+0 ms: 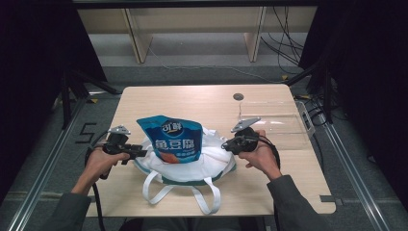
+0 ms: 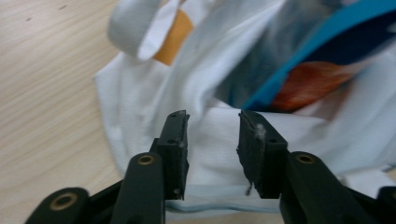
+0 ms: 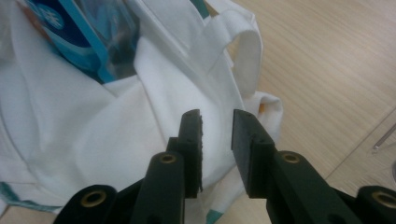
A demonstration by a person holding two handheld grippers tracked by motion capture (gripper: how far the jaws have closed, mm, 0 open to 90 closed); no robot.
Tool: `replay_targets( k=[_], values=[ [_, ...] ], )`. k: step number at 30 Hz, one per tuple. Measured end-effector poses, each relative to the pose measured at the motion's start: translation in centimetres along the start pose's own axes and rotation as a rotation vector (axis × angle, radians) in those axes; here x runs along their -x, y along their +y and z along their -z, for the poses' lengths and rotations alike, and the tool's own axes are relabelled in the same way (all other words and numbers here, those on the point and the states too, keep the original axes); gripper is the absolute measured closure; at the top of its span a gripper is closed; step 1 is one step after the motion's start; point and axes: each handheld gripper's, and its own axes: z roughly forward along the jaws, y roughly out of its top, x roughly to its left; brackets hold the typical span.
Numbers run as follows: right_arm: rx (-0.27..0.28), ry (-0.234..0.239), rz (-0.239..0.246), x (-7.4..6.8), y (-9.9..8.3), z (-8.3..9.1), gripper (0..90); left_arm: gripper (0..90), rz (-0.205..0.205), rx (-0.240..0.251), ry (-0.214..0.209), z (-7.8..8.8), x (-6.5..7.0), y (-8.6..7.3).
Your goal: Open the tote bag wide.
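Observation:
A white cloth tote bag point(image 1: 185, 166) lies on the wooden table point(image 1: 192, 101), its handles trailing toward the front edge. A blue snack pouch point(image 1: 173, 139) with an orange picture sticks out of its mouth. My left gripper point(image 1: 139, 153) is at the bag's left edge. In the left gripper view its jaws point(image 2: 214, 122) stand apart over the white bag cloth point(image 2: 210, 154), gripping nothing, with the pouch point(image 2: 327, 60) beyond. My right gripper point(image 1: 226, 144) is at the bag's right edge. Its jaws point(image 3: 217, 120) are open just above the bag point(image 3: 93, 135), near a handle loop point(image 3: 243, 51).
A clear plastic box point(image 1: 279, 127) sits on the table's right side, close behind my right hand. A small round grommet point(image 1: 238, 96) lies near the table's far edge. Wooden shelving and loose cables stand beyond the table.

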Motion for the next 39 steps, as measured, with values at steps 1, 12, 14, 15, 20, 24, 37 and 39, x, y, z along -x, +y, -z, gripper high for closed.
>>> replay_targets(
  k=[1,12,14,15,20,24,37,39],
  values=[
    [-0.005,0.012,0.0,-0.1,0.0,0.1,69.2,56.7,-0.014,-0.014,0.003,0.2,0.2,0.0],
    [-0.014,0.001,-0.021,-0.9,0.4,1.1,57.6,42.4,-0.043,-0.005,0.037,1.9,1.7,-0.6],
    [-0.005,0.009,-0.008,-0.9,0.4,1.1,56.7,41.8,-0.045,0.0,0.044,2.2,2.1,-0.7],
    [-0.007,0.003,0.001,-1.0,0.4,1.3,55.6,38.7,-0.027,0.007,0.054,2.3,2.4,-0.8],
    [-0.027,-0.022,0.0,-1.2,0.5,1.4,53.4,36.3,-0.045,0.034,0.071,2.8,3.2,-1.2],
    [-0.017,0.005,0.027,-1.2,0.6,1.6,51.9,34.6,-0.042,0.032,0.074,3.4,4.0,-1.6],
    [-0.033,0.021,0.063,-1.4,1.3,2.8,47.8,26.0,-0.043,0.091,0.093,5.1,6.8,-2.9],
    [-0.031,0.029,0.059,-1.4,1.3,2.8,47.1,25.6,-0.044,0.088,0.103,5.2,7.0,-3.1]
  ],
)
